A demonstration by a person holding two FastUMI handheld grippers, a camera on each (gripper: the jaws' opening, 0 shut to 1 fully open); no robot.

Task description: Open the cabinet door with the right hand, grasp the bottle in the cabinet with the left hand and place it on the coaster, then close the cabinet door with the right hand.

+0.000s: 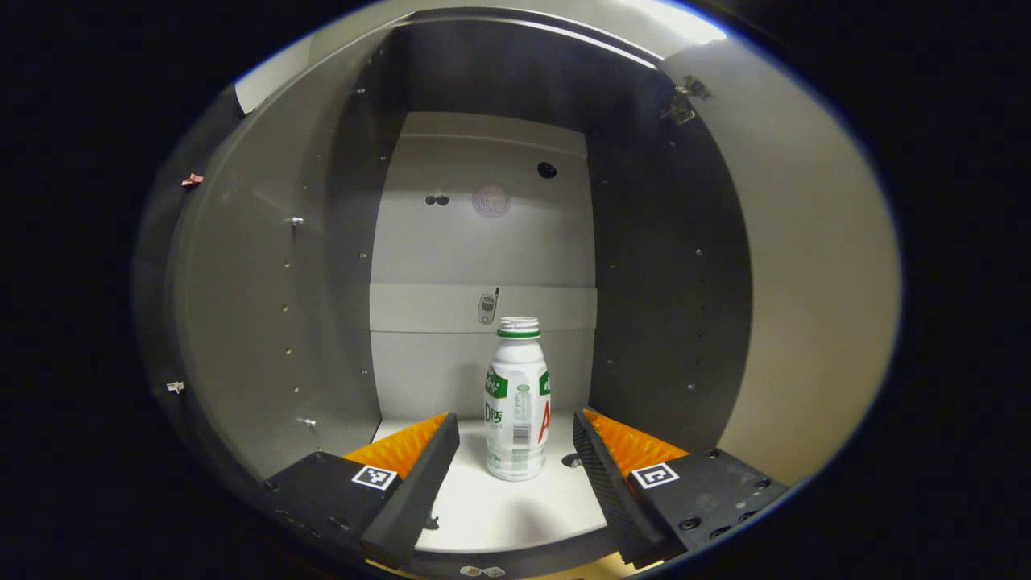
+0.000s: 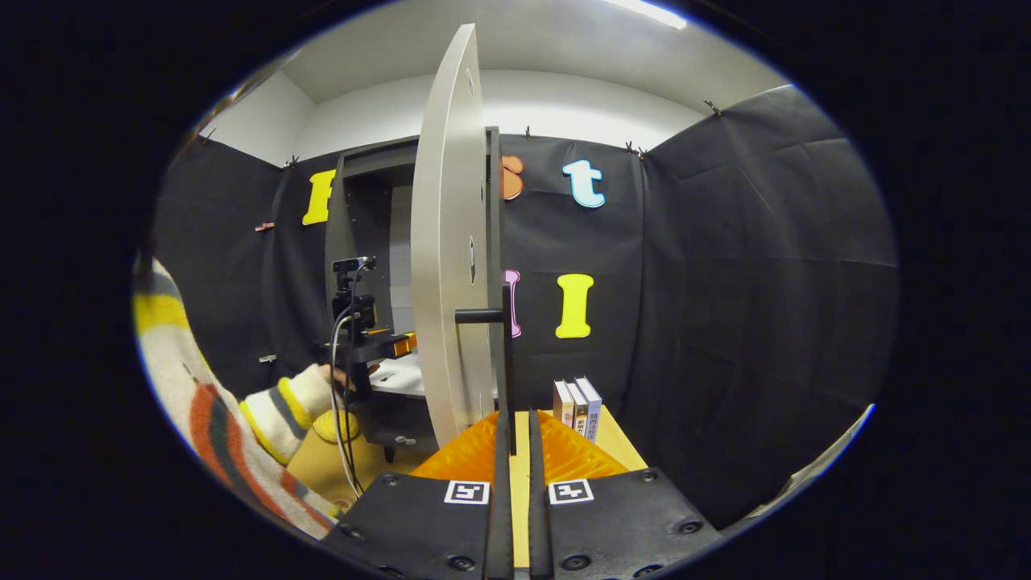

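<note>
White cabinet shelf (image 1: 483,507): bottle (image 1: 516,403) upright on it. Wooden table (image 2: 620,447): three small boxes (image 2: 577,409) upright, side by side.

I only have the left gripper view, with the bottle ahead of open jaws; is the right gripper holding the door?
Observer: Yes, the right gripper is shut on the handle of the wide-open door.
Operator: Is anything on the table beside it?
Observer: Three books stand upright on the table, right of the door in the right gripper view.
Operator: Where is my gripper from there?
Observer: The left gripper is at the cabinet opening, held by a hand in a striped sleeve.
</note>
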